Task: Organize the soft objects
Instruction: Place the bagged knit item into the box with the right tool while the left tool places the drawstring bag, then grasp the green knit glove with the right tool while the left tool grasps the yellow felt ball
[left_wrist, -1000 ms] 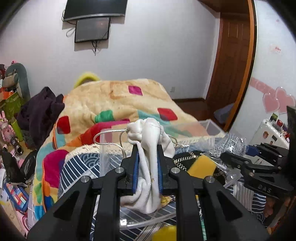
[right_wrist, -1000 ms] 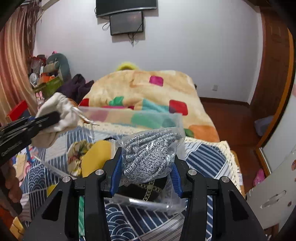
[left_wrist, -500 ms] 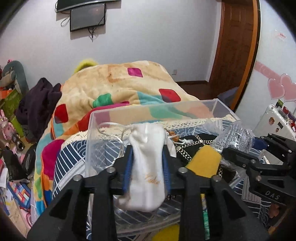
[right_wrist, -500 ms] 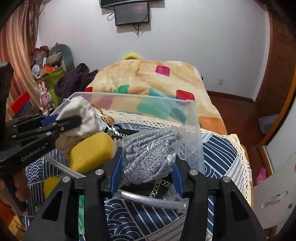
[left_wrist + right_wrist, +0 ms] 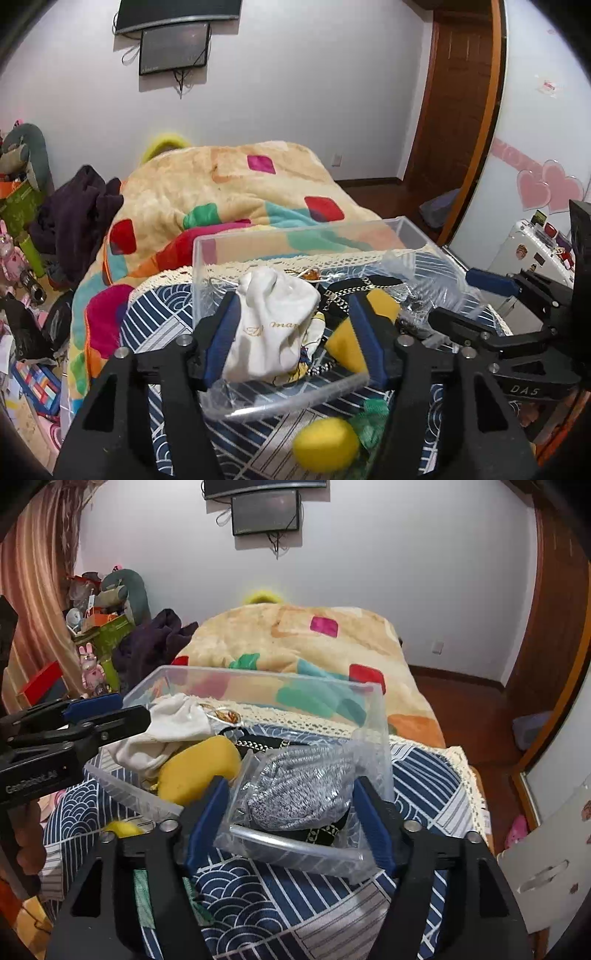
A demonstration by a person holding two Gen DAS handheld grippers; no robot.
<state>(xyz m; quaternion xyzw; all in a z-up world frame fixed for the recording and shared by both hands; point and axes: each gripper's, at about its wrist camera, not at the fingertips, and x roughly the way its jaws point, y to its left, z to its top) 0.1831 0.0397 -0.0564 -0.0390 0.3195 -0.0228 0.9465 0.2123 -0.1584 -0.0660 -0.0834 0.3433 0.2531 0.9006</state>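
**White pouch and bagged grey knit both down in the clear bin**

Clear plastic storage bin (image 5: 373, 716) sits on the blue wave-pattern bedspread (image 5: 424, 775). Inside: white drawstring pouch (image 5: 273, 325) at 10 o'clock in the right wrist view, yellow sponge (image 5: 199, 768) touching it, black chain-strap item just behind, grey knit in a clear bag (image 5: 303, 786) at the near right.

Left hand-held gripper (image 5: 295, 332): jaws spread wide, pouch lying between them; contact with the pads not certain, looks released. Right hand-held gripper (image 5: 291, 812): jaws also wide, astride the bagged knit and the bin's near rim, nothing pinched.

Step in hand, by my reading: drop-off done for both items, hands about to leave the bin.

Next move calls for lifting straight up so the fingers clear the rim and don't snag the pouch cord or bag film. A yellow ball (image 5: 325, 443) and green netting (image 5: 373, 424) lie outside at 6 o'clock, likely next pickups.
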